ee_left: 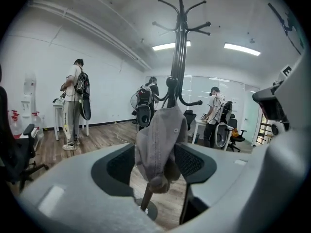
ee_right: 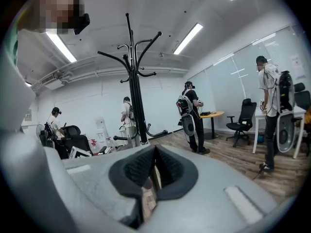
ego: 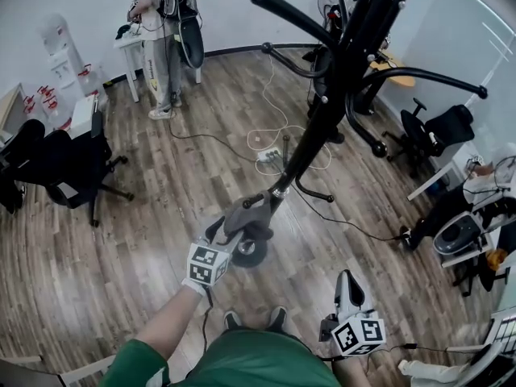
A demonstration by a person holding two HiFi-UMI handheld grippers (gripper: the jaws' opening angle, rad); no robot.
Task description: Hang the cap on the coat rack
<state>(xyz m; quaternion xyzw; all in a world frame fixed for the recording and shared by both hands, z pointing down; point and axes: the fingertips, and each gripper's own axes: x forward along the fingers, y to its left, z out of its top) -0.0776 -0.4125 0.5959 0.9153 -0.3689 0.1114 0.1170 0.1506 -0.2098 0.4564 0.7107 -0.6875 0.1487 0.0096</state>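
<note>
The grey cap [ego: 247,213] hangs on a low hook of the black coat rack [ego: 316,126], just above its base. In the left gripper view the cap [ee_left: 158,142] dangles from the hook's knob [ee_left: 171,82] and sits between the jaws. My left gripper [ego: 229,235] is open, its dark pads [ee_left: 116,164] standing wide on either side of the cap and not pressing it. My right gripper [ego: 347,281] hangs lower right, away from the rack, shut with nothing in it; its pads [ee_right: 167,166] meet at the tip.
The rack's round base [ego: 250,252] stands right before my feet. White cables and a power strip [ego: 270,156] lie on the wood floor beyond. A person [ego: 165,39] stands at a white table at the back. Office chairs [ego: 68,168] and desks ring the room.
</note>
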